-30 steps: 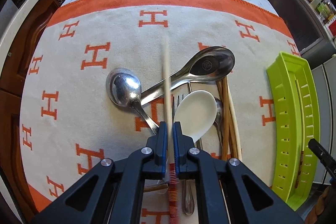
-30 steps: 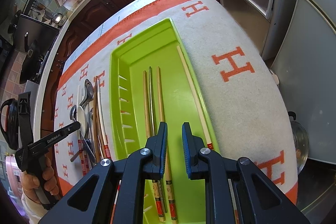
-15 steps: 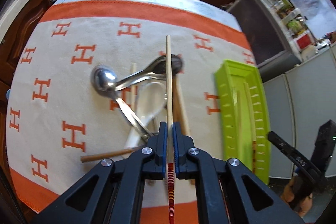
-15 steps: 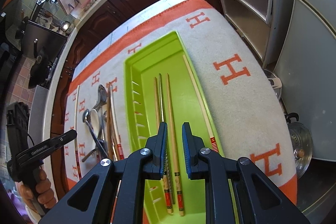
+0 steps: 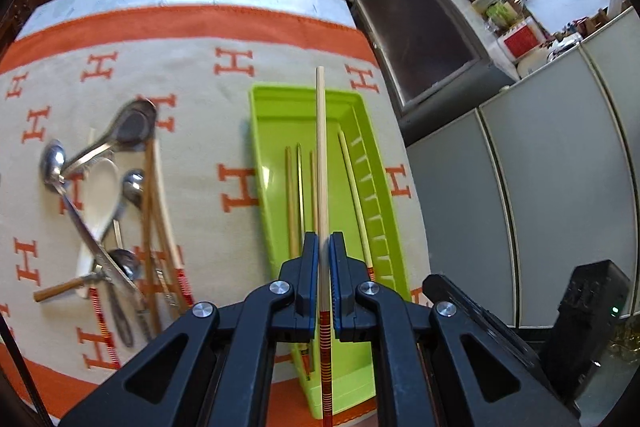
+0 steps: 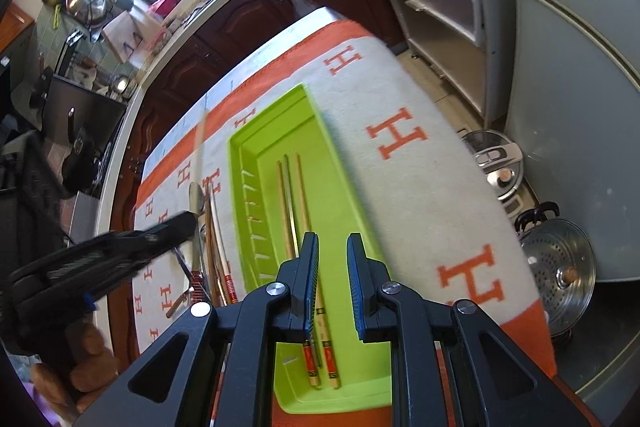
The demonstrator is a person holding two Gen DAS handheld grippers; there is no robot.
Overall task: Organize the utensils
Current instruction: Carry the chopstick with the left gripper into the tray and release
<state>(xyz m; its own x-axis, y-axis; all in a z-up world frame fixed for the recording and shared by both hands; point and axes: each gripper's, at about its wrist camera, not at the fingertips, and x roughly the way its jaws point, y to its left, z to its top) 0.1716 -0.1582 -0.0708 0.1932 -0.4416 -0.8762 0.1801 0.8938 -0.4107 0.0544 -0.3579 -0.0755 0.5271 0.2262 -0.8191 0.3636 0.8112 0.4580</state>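
Observation:
My left gripper (image 5: pixel 324 247) is shut on a pale chopstick (image 5: pixel 321 147) with a red-striped end, held lengthwise above the green tray (image 5: pixel 276 131). Several chopsticks (image 5: pixel 292 195) lie in the tray. To the left on the cloth is a pile: metal spoons (image 5: pixel 132 127), a white spoon (image 5: pixel 102 195) and brown chopsticks (image 5: pixel 150 211). My right gripper (image 6: pixel 333 247) hovers over the near end of the tray (image 6: pixel 276 131), its jaws opening with nothing between them. Tray chopsticks (image 6: pixel 288 203) lie below it. The right wrist view shows the left gripper (image 6: pixel 176 227) at left with its chopstick (image 6: pixel 201 139).
A cream cloth with orange H marks (image 5: pixel 224 99) covers the table. Grey cabinet doors (image 5: pixel 560 187) stand close to the table's right side. A pot lid (image 6: pixel 496 163) and a steamer pot (image 6: pixel 560 259) sit low on the right. Dark wooden cupboards lie beyond the far edge.
The left gripper lifted the chopstick off the pile and carried it right, over the green tray. The right gripper rose and drew back from the tray, its jaws a little wider.

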